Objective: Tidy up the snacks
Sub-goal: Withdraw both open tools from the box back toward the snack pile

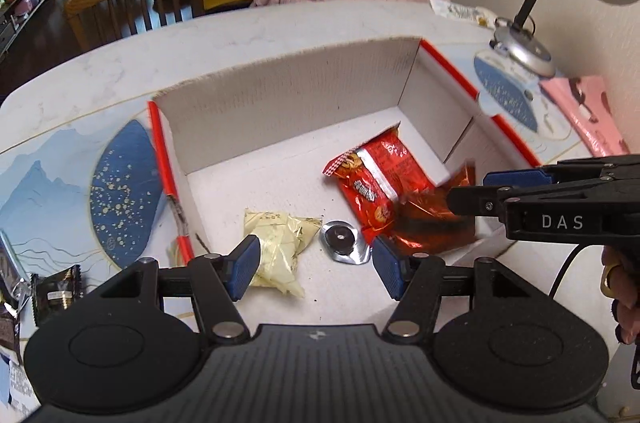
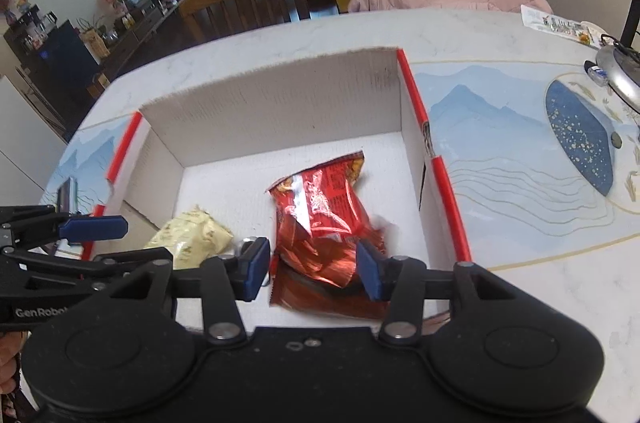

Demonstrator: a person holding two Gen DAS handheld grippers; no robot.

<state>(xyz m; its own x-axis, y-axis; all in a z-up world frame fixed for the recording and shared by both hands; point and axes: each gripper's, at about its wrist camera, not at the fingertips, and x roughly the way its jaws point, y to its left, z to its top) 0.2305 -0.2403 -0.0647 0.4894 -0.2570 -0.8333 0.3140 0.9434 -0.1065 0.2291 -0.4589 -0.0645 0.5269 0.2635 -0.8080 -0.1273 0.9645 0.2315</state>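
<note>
red snack packets between spread right gripper fingers, untouched; left gripper wide, empty; "das" lettering

White marbled table with a blue mountain-print mat across it. Open white cardboard box with red edges at centre. Silver desk lamp at 2 o'clock, flat white packet at 1 o'clock behind it, pink packet at 3 o'clock. Dark wrapped snacks at 8 o'clock.
</note>
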